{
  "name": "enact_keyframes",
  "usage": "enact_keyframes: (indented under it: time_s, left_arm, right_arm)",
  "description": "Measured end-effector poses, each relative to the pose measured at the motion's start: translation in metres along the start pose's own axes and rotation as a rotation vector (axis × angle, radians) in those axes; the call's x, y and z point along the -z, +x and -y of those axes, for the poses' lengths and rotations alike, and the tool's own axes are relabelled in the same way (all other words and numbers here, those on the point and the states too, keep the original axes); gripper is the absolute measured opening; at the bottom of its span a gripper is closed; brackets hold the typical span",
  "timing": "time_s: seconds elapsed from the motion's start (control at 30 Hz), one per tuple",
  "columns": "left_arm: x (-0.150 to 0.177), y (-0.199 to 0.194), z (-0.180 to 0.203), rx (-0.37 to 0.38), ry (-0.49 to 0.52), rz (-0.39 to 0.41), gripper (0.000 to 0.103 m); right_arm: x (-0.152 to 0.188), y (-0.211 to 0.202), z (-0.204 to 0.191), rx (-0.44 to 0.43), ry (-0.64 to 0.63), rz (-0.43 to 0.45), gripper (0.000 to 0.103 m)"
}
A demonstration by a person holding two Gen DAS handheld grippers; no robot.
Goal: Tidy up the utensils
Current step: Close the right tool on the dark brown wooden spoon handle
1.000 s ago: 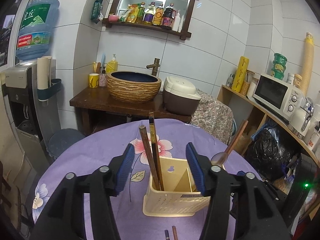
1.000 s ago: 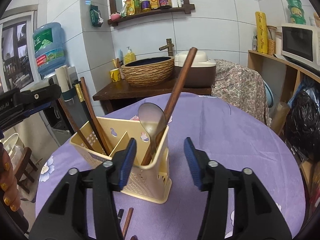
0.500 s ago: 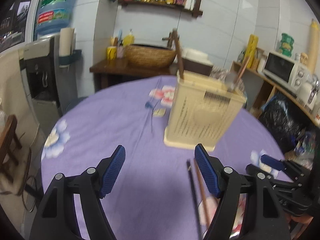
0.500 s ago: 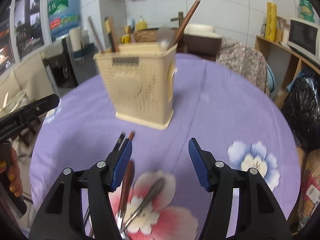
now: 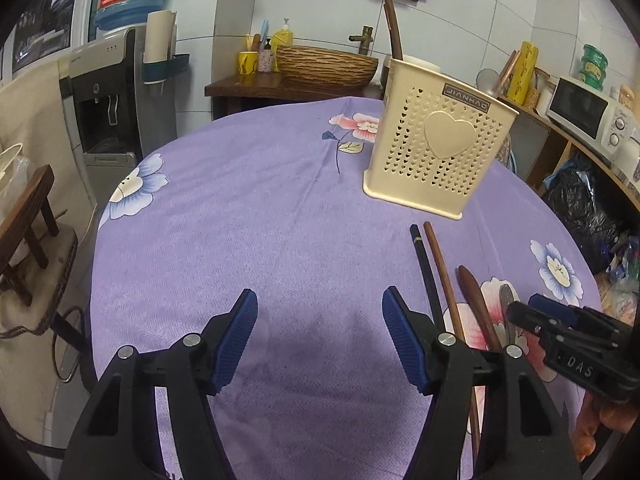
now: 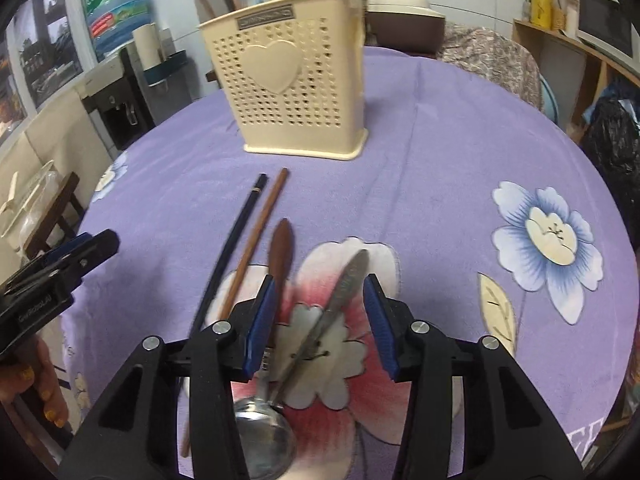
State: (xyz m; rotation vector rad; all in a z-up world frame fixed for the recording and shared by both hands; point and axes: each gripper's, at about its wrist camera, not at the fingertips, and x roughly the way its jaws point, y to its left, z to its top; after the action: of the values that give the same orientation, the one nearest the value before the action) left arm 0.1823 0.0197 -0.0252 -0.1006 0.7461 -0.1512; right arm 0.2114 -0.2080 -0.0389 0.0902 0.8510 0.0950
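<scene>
A cream perforated utensil holder with a heart stands on the purple floral tablecloth; it holds chopsticks and a wooden-handled spoon. It also shows in the left wrist view. In front of it lie a black chopstick, a brown chopstick, a wooden-handled spoon and a metal spoon. My right gripper is open, low over the metal spoon's handle, which lies between its fingers. My left gripper is open and empty over bare cloth, left of the chopsticks.
A water dispenser and a wooden stool stand left of the round table. A basin counter is behind it, shelves with a microwave at right. The table edge curves close on the left and right.
Both grippers have pulled back from the holder and dropped low toward the table. The right one now straddles the metal spoon; the left hovers over bare cloth.
</scene>
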Motion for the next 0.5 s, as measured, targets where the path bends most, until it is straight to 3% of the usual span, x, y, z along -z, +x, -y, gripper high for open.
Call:
enact_keyframes:
  time_s: [0.23, 0.5]
  left_arm:
    - [0.004, 0.0, 0.007, 0.017, 0.009, -0.002, 0.064]
    - [0.005, -0.003, 0.006, 0.016, 0.009, -0.002, 0.064]
  right_arm:
    - [-0.003, 0.001, 0.013, -0.02, 0.048, -0.006, 0.045]
    - [-0.015, 0.012, -0.018, -0.077, -0.065, -0.023, 0.043]
